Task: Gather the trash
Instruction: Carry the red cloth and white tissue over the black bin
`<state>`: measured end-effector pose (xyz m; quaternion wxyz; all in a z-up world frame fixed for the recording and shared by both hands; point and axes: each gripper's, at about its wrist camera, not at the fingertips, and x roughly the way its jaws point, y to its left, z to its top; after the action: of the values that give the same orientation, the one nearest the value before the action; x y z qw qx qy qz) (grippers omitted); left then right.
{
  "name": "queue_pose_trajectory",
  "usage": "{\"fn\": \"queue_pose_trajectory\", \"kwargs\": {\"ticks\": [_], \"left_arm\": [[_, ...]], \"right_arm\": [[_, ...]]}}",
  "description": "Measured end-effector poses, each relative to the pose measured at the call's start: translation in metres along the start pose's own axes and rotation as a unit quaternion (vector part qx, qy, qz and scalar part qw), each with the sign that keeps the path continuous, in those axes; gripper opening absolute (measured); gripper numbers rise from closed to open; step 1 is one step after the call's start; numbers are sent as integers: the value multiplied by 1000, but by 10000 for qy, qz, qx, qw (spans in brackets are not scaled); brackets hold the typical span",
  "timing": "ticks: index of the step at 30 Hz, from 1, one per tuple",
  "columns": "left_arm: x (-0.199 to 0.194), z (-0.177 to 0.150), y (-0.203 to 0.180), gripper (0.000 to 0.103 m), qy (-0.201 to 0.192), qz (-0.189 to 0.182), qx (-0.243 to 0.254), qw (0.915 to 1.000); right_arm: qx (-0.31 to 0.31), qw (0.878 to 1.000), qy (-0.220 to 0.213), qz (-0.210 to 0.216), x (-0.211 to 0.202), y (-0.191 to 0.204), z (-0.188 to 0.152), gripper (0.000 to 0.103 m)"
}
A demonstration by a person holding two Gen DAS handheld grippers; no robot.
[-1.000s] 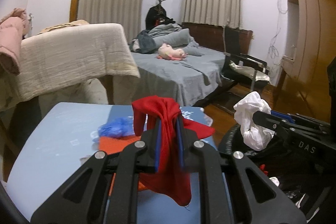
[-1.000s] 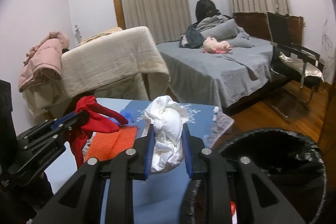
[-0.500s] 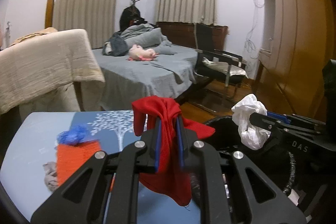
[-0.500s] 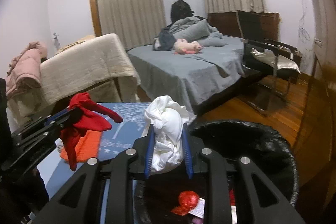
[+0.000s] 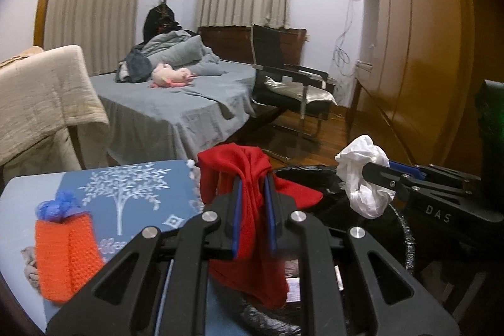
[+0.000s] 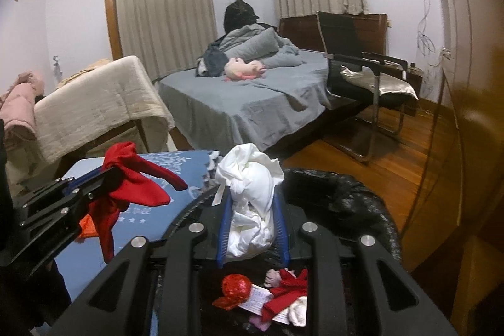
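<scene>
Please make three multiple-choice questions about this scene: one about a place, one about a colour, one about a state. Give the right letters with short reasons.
1. Where does the orange knitted piece lie?
A on the blue table
B in the bin
C on the bed

2. What colour is the cloth in the left gripper?
A white
B red
C grey

3. How is the right gripper?
A open and empty
B shut on the white wad
C lying on the floor

Answers:
1 A, it rests on the blue table.
2 B, red cloth hangs between its fingers.
3 B, the white wad is clamped above the black-lined bin.

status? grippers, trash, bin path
Left gripper shut on red cloth. Right gripper shut on white wad, over black-lined bin. Nothing blocking the bin mouth.
</scene>
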<state>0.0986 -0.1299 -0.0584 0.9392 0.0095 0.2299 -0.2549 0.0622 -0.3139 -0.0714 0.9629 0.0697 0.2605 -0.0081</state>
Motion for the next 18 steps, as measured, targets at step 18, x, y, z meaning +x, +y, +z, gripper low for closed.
{"fn": "queue_pose_trajectory", "kwargs": {"ticks": [18], "left_arm": [[41, -11, -33, 13, 308, -339, 117, 9989]], "right_arm": [[288, 9985, 188, -436, 4, -46, -22, 25]]}}
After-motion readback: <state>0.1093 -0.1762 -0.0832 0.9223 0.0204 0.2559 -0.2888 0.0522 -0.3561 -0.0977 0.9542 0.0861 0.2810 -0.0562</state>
